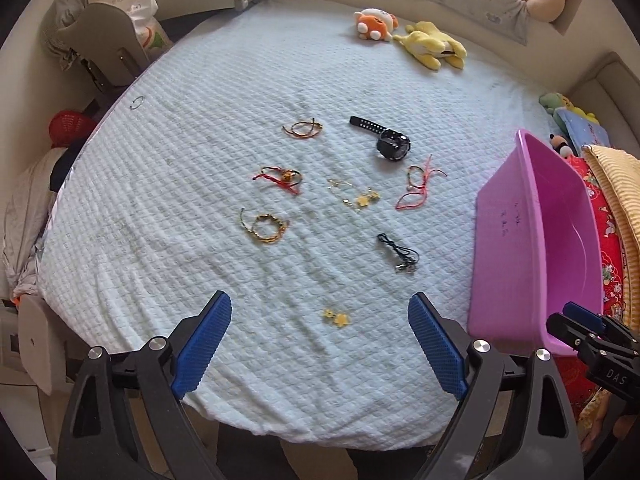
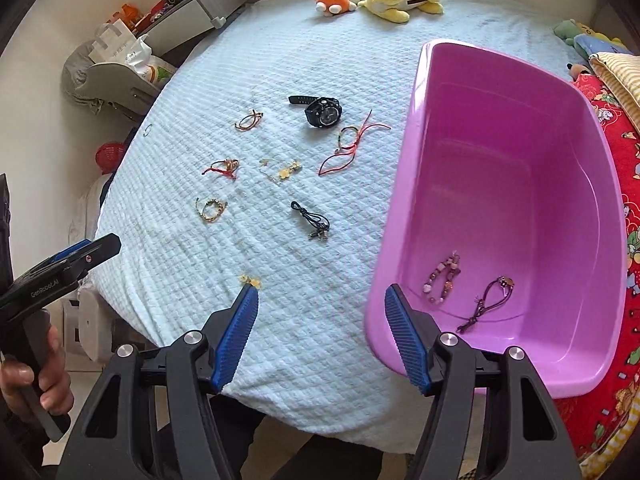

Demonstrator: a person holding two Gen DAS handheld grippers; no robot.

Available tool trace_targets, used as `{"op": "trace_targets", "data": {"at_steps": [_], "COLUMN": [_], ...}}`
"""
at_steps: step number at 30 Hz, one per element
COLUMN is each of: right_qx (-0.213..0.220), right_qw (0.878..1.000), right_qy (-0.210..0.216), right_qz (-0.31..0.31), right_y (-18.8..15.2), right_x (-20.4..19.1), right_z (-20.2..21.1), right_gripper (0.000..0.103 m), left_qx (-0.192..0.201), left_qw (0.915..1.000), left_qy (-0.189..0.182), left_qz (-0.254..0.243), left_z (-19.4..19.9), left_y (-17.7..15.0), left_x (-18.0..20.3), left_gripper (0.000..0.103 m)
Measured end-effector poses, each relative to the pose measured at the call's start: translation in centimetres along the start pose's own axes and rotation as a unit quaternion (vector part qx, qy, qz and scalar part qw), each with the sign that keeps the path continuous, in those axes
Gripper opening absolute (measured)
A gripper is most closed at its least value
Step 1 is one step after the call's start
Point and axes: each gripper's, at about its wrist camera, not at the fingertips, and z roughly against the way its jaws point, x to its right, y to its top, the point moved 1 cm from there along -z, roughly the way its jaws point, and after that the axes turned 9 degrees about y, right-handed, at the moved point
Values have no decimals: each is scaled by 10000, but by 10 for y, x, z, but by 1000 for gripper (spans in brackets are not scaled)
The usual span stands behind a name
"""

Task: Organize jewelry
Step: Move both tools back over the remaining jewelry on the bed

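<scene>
Several pieces of jewelry lie on the pale blue bedspread (image 1: 200, 140): a black watch (image 1: 390, 142), red cord bracelets (image 1: 418, 188), a gold bead bracelet (image 1: 266, 227), a black cord (image 1: 398, 254) and a small yellow flower piece (image 1: 337, 317). My left gripper (image 1: 320, 320) is open and empty, above the yellow flower piece. My right gripper (image 2: 320, 308) is open and empty, near the bed's front edge beside the pink tub (image 2: 400, 208). The tub holds two bracelets (image 2: 442, 278). The flower piece (image 2: 250, 280) lies by my right gripper's left finger.
Plush toys (image 1: 432, 44) lie at the far side of the bed. A red patterned blanket (image 2: 616, 140) and a yellow towel (image 1: 620, 176) lie right of the tub. A chair (image 1: 108, 48) and shelves (image 2: 200, 4) stand at the left.
</scene>
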Motion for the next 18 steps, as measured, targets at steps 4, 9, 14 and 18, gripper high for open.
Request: {"op": "trace_targets", "data": {"at_steps": [4,9,14,18], "right_qx": [230,526,817,921], "right_qw": [9991,9899,9718,9616], "right_qy": [-223,-770,-1000,-1106], "right_qz": [-292,-1064,-1971,-2335], "right_y": [-7,-29,-63,-83], "right_x": [-34,-76,-104,-120], "right_z": [-16,-49,-92,-126], "right_gripper": [64,64,64,64], "left_qx": [60,281,467,407], "left_qw": [9993,9922,9821,9800], "left_qy": [-117,-359,-393,-531], "left_qz": [-340,-1161,-1782,-1874], "left_z": [-20,-52,-88,-120], "left_y": [11,27,39,40], "left_x": [-37,-73,-103,-118], "left_gripper": [88,88,88,88]}}
